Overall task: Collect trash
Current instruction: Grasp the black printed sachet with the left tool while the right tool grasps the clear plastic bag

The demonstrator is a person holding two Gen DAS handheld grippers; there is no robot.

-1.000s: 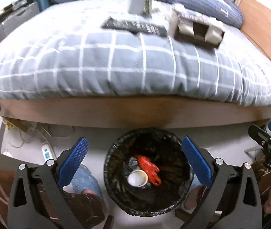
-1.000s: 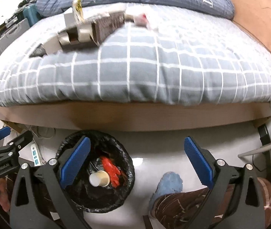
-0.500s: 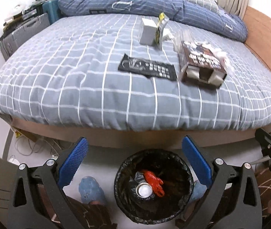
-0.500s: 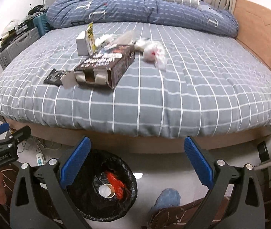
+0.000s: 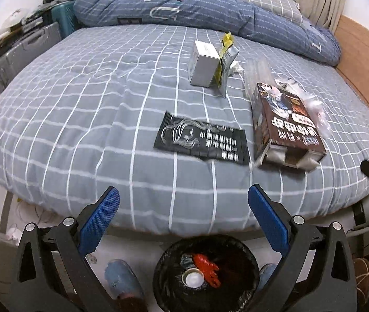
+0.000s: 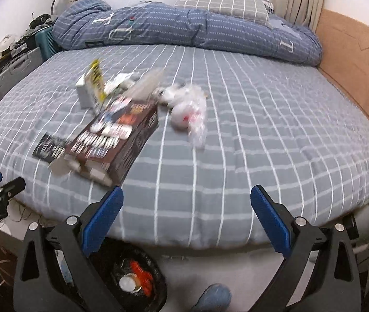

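Both the left gripper [image 5: 183, 209] and right gripper [image 6: 186, 209] hang wide and empty over the bed [image 5: 80, 109], where the flat black wrapper [image 5: 201, 139] lies beside the box [image 5: 285, 127], likely light, limp and slippery, best pinched at an edge.

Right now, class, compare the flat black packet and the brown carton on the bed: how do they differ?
The black packet lies flat and thin; the brown carton is a bulky box. The black packet looks closed; the brown carton's near-end flaps are open. The packet lies left of the carton. Both rest on the grey checked bed, ungripped.
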